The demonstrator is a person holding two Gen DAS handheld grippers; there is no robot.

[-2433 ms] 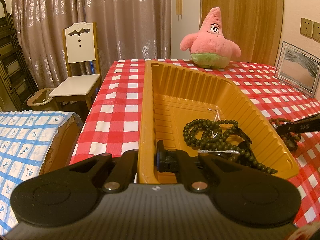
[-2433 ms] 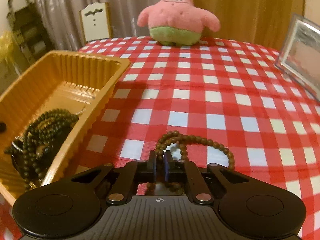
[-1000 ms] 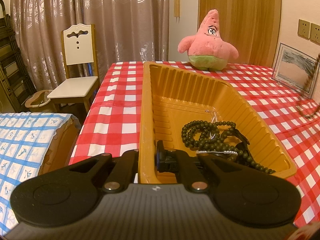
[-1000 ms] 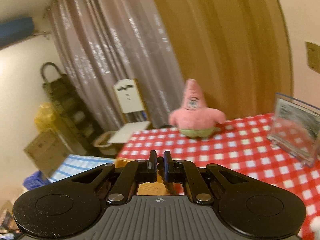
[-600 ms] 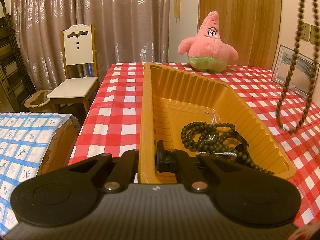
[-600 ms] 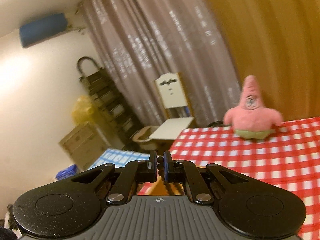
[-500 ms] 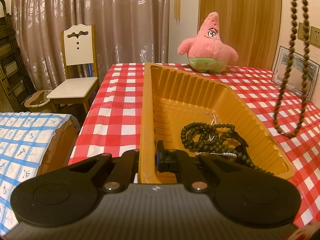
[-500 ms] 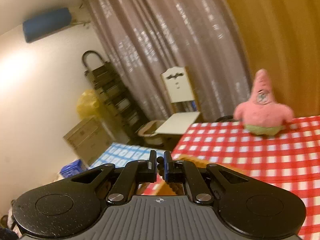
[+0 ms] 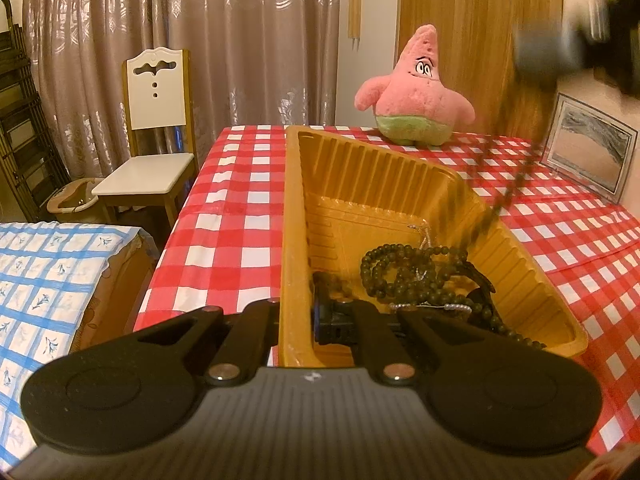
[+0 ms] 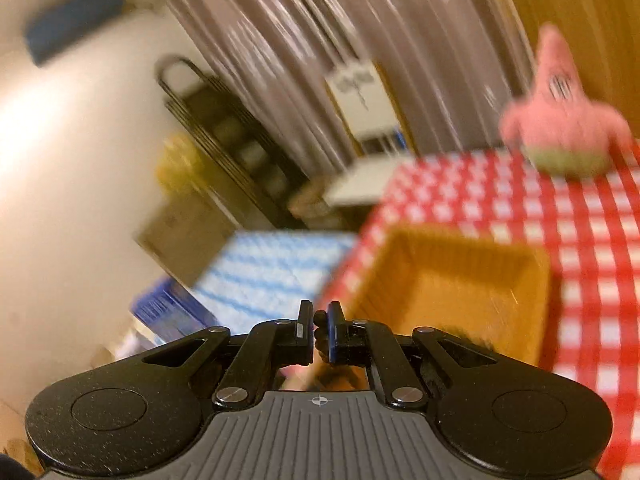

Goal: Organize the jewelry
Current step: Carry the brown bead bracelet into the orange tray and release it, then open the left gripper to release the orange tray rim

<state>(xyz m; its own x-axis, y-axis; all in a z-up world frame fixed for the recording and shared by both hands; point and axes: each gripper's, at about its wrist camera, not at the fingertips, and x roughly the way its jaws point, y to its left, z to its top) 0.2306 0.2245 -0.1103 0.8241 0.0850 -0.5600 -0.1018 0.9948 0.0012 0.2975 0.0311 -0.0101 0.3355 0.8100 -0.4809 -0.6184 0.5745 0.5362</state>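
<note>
Left hand-held gripper (image 9: 298, 316) clamps tray (image 9: 294, 216) rim; right hand-held gripper (image 10: 320, 334) pinches beads (image 10: 320, 326).

Black two-finger grippers, ribbed grey housing, round side discs, silver screws, blue-edged fingers (image 10: 334, 332).

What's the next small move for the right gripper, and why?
Probably lower a little further over the yellow tray, then open. The right gripper is shut on the brown bead strand, whose blurred lower end already hangs into the tray above the dark beads. The left gripper grips the tray's wall.
</note>
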